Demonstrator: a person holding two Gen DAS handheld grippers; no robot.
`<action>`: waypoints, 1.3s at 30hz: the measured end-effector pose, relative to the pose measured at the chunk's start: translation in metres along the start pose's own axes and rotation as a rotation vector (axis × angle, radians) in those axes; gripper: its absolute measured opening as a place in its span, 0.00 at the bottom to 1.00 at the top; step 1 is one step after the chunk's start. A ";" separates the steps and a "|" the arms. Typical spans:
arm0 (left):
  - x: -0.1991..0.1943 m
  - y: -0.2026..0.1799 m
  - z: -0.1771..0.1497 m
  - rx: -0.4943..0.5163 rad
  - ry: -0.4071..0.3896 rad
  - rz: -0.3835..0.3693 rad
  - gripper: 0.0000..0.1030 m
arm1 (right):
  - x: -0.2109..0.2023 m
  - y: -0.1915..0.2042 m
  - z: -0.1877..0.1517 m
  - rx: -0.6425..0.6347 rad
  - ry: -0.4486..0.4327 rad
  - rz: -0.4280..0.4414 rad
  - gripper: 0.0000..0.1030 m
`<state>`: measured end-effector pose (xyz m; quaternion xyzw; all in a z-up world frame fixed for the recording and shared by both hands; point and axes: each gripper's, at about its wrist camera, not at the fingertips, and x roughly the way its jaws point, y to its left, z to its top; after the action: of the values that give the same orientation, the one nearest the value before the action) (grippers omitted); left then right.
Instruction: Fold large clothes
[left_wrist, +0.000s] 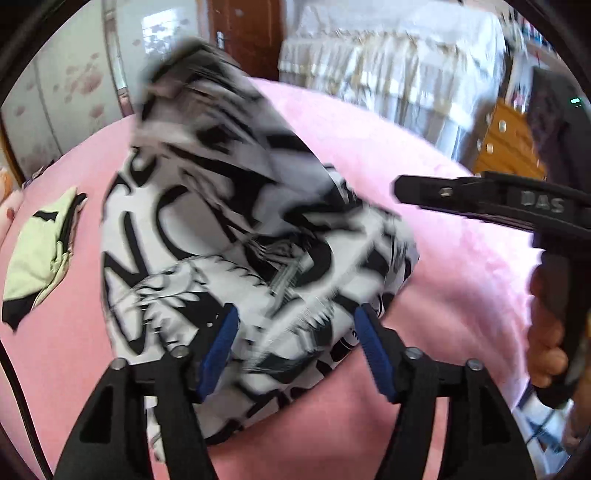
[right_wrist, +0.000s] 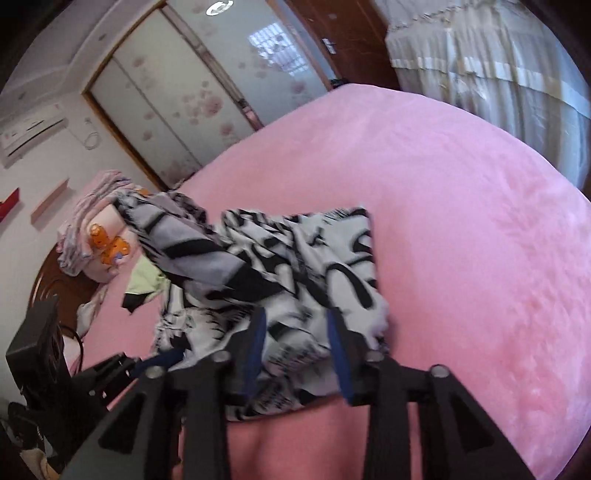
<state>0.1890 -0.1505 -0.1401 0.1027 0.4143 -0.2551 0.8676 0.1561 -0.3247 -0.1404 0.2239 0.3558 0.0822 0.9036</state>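
**Fold laid over; both grippers let go of the printed garment**

Task item: one large black-and-white graphic-print cotton garment (left_wrist: 236, 236) lies on the pink plush bed cover (left_wrist: 461, 295), near the edge closest to the person. One flap of it stands up and is blurred, apparently mid-fall onto the rest of the cloth.

Left gripper (left_wrist: 295, 343): blue-padded jaws stand well apart, cloth visible between and beneath them, pads pressing on nothing. Holds nothing.

Right gripper (right_wrist: 297, 350): jaws parted about halfway, over the near edge of the garment; nothing is clamped. In the left wrist view it shows from the side, with the person's hand (left_wrist: 546, 354) on its handle.

Judgement on the step: this looks like the release at the end of a fold. To do it well, both grippers should clear the cloth without snagging a pad on it, so the flap settles flat. The folded edges should then be checked for alignment; the near corner looks rumpled and probably needs smoothing before the next fold.

Count:
- Printed garments being folded: one.
- Pale green cloth item with black trim (left_wrist: 40, 258), lying apart on the cover: one.
- Grippers: two.
- Pillows or bundles by the headboard (right_wrist: 92, 236): blurred, count uncertain.
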 end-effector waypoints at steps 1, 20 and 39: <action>-0.010 0.010 -0.001 -0.016 -0.023 -0.001 0.68 | 0.005 0.009 0.005 -0.029 0.006 0.019 0.45; 0.057 0.095 0.122 -0.188 -0.099 0.043 0.48 | 0.078 -0.006 0.018 -0.160 0.212 0.083 0.10; 0.081 0.090 0.109 -0.204 0.083 0.067 0.67 | 0.047 -0.031 0.047 0.045 0.133 -0.030 0.44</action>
<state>0.3518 -0.1453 -0.1363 0.0382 0.4702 -0.1779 0.8636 0.2220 -0.3539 -0.1532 0.2331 0.4200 0.0753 0.8738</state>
